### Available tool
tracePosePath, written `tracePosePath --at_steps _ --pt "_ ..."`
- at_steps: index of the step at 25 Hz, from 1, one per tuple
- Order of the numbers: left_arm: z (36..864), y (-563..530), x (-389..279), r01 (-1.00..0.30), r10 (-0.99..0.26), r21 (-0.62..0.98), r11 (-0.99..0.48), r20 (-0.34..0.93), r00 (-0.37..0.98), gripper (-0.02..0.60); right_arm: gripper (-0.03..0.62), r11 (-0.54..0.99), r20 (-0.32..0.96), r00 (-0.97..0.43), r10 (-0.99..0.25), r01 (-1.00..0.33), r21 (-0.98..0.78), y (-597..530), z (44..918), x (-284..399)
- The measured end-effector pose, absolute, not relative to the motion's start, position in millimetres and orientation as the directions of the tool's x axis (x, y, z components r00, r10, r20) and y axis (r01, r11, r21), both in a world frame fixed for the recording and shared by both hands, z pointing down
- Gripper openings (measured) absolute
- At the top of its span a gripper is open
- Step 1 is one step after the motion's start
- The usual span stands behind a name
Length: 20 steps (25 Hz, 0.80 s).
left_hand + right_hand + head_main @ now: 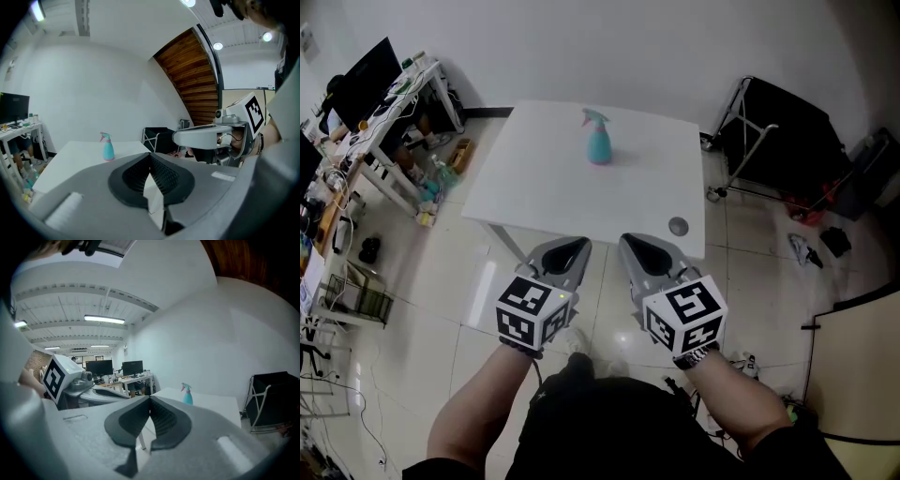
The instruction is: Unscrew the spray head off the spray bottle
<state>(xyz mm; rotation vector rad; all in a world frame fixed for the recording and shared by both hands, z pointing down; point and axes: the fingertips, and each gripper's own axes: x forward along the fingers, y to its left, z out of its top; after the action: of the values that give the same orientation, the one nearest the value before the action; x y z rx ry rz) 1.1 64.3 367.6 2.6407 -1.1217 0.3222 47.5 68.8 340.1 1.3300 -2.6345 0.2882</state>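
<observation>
- Cluttered desk [389,98], far left: carrying a dark monitor and standing well apart from the work. It is playing no part in the task.
- Left gripper [572,247]: hovering over the floor, short of the near edge of the white table [525,187]. Its jaws are pressing together with nothing between them.
- Spray bottle [599,142]: teal, standing upright toward the far side of the table, well apart from both grippers. The spray head [592,117] is sitting on top, not yet loosened.
- Right gripper [639,251]: hovering just beside the left one and pointing the same way. Its jaws are likewise pressing together on nothing.
- Round grey cap [678,226]: sitting in the table surface near the near right corner.
- Black folding rack [778,131]: standing on the floor to the right of the table.
- Step in hand, as judged: the approach, since nothing is being gripped.
- Handling advice:
  - Both pairs of jaws are needing to spread before they arrive at the bottle.
  - One gripper should be clamping the body low and firmly, so the bottle is neither tipping nor spinning.
  - The other should be taking the collar beneath the trigger, not the trigger itself.
  - The turning should be going about the bottle's upright axis, and the head should be lifting straight up.
</observation>
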Motion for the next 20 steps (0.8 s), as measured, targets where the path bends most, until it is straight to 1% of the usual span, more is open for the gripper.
tracePosePath --at_steps 20 --pt "377.6 -32.3 -50.0 -0.68 -0.626 0.162 -0.715 0.285 0.726 0.012 -0.009 0.529 0.282 -0.52 -0.806 -0.847 -0.05 -25.3 346.9 -5.0"
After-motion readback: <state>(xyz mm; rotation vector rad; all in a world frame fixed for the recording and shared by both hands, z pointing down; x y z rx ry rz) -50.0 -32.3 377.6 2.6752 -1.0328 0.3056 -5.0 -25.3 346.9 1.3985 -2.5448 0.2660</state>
